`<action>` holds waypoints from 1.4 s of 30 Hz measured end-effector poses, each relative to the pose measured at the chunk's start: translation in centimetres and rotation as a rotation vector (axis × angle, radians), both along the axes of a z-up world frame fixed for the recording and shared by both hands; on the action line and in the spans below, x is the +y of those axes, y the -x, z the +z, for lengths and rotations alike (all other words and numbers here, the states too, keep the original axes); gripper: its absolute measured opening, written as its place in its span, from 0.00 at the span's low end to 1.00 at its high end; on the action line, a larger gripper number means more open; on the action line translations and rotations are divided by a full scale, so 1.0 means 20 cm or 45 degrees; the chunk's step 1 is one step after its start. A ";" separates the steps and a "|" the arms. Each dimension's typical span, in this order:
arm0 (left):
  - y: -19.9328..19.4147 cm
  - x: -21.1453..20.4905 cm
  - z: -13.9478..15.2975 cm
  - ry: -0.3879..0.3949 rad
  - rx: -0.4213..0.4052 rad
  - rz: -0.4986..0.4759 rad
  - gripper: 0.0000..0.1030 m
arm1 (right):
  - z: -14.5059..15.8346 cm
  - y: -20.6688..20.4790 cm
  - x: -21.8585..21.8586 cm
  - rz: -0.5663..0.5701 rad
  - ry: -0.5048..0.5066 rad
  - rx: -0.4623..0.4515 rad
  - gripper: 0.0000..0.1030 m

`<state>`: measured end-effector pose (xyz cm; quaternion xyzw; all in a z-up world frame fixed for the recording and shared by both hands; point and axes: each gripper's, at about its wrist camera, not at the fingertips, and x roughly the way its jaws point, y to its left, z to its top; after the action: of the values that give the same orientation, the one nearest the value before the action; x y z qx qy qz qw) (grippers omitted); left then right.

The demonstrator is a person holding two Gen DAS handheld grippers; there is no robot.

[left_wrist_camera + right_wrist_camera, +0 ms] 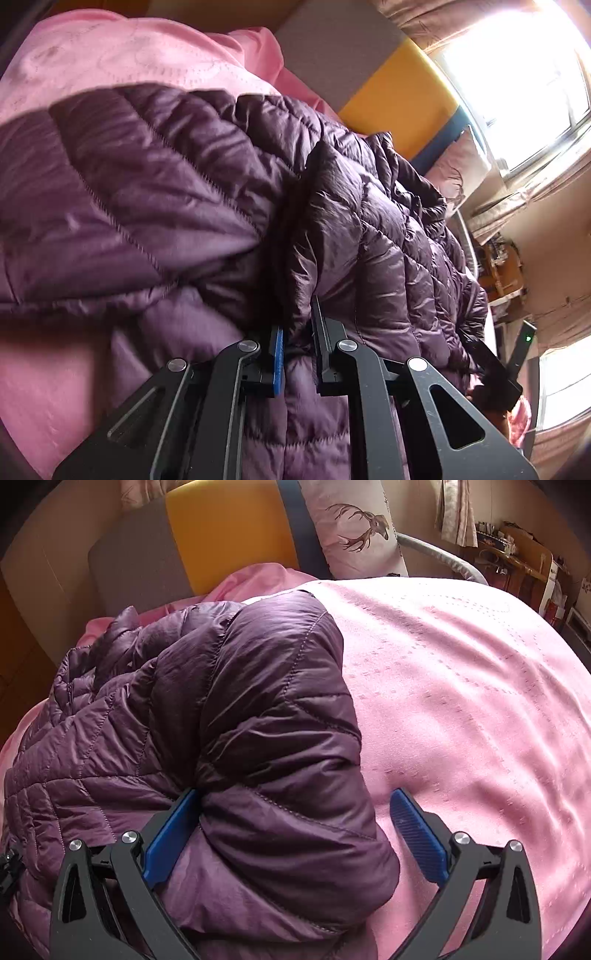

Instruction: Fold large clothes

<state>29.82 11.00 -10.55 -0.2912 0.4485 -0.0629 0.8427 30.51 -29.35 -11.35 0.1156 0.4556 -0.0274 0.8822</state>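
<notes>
Jacket: purple quilted, lower left, on pink bed | left gripper: fingers pinch a jacket fold | right gripper: fingers spread, straddling jacket's edge, not clamped

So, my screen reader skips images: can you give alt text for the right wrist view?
A purple quilted puffer jacket lies bunched on a pink bedspread, its edge between the open blue pads of the right claw. A deer-print pillow stands behind.

The left gripper pinches a raised fold of the purple quilted jacket at six o'clock, with the pink bedspread behind toward eleven o'clock.
</notes>
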 end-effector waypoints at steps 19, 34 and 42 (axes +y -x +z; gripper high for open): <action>-0.13 -0.29 0.18 -0.400 -0.154 -0.139 0.36 | 0.21 -0.09 0.37 0.263 0.199 -0.234 0.98; -0.22 -0.29 0.03 -0.440 -0.104 -0.147 0.36 | 0.00 -0.22 0.33 0.255 0.250 -0.068 0.98; 0.11 -0.17 0.18 -0.385 -0.143 0.084 0.81 | 0.18 0.05 0.38 0.272 0.202 -0.133 0.98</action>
<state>27.62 7.58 -6.87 -0.1717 0.3951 0.0167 0.9023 29.59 -21.78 -7.76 -0.0023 0.4153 0.0366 0.9090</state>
